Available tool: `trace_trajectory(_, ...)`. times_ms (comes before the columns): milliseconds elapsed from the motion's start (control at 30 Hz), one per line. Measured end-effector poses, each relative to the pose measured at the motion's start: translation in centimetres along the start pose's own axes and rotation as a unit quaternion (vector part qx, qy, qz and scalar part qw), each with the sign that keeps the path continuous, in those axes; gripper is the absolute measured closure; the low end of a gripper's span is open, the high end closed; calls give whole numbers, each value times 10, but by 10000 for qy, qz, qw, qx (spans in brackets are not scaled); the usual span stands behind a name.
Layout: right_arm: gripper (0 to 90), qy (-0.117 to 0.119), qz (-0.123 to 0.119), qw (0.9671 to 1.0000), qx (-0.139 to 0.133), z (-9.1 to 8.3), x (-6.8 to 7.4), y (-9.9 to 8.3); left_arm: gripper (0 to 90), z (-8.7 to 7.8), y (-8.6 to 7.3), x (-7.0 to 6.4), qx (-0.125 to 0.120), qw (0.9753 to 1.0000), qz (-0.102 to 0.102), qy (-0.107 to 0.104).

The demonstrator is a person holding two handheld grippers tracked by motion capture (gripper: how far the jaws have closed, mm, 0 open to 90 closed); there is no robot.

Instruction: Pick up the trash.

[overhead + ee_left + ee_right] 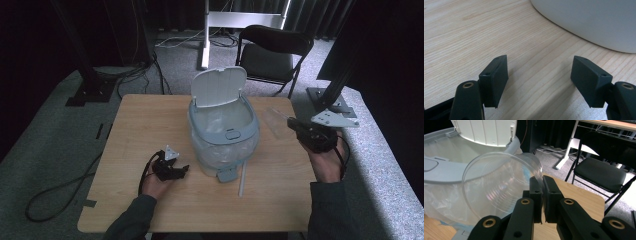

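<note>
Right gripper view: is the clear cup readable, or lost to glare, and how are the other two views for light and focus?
Right gripper view: cup readable, rim sharp, faint rainbow sheen on its wall, no washout. Left gripper view: evenly lit; wood grain and fingers sharp, bin a soft, featureless pale wall. High view: dim, dark surroundings, cup barely visible.

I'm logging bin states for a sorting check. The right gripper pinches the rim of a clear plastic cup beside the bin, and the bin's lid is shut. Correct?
Not quite: the lid stands open, tipped up behind the bin, as the high view shows. The rest holds: the right gripper pinches the clear plastic cup by its rim.
</note>
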State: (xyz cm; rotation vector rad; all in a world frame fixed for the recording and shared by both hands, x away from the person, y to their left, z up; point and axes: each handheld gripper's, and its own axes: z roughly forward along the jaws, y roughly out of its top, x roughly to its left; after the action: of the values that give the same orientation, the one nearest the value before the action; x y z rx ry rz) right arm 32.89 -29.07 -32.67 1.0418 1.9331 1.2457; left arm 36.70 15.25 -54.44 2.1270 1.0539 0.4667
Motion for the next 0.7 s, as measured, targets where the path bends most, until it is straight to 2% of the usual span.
trace_trajectory(700, 863, 37, -94, 9996, -258, 2, 10, 23, 302, 0, 0, 0, 1, 10000, 2, 0)
